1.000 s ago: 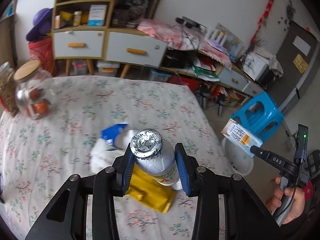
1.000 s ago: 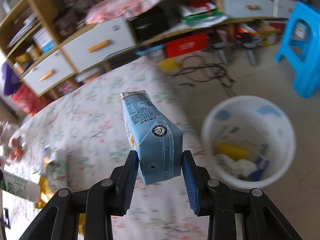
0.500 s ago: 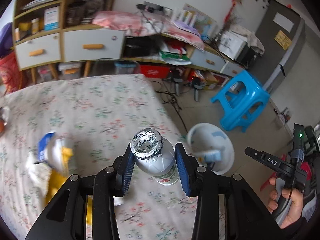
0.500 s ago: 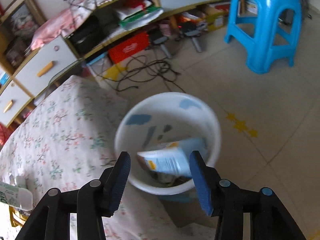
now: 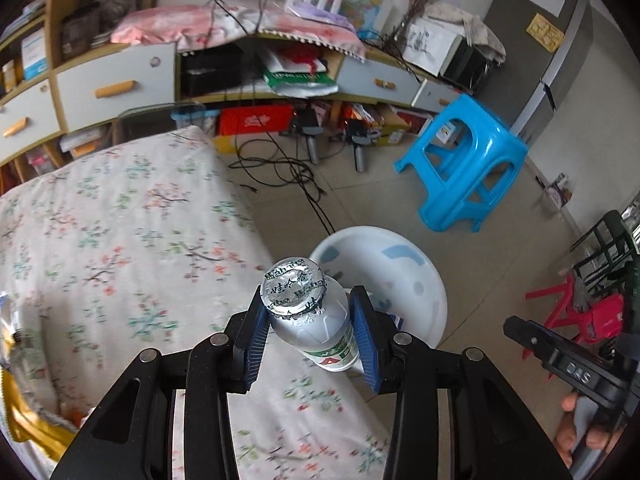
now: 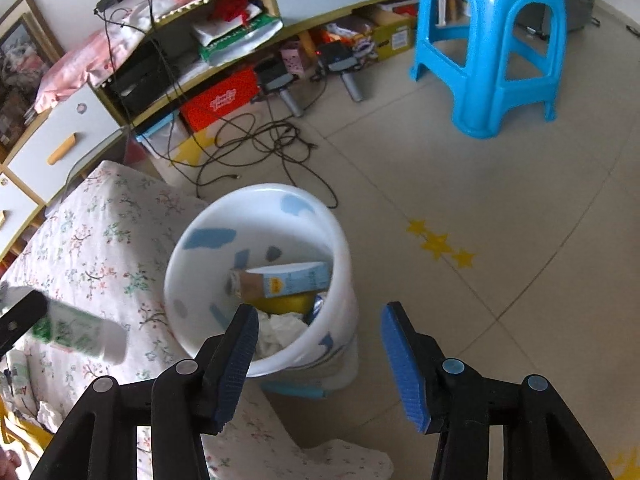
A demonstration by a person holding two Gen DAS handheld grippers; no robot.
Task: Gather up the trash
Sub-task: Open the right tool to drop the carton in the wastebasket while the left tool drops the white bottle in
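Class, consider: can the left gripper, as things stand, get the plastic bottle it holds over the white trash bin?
Probably yes: the left gripper grips the plastic bottle beside the white trash bin, whose open top looks unobstructed.

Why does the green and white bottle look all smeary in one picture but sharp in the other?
Right wrist view: the bottle is motion-blurred at the frame's left edge. Left wrist view: it sits crisp in the left gripper, moving with that camera.

Blue plastic stool on the tiled floor, tangled black cables nearby, red box under a cluttered shelf, floral tablecloth, yellow star stickers, grey drawers with orange handles.
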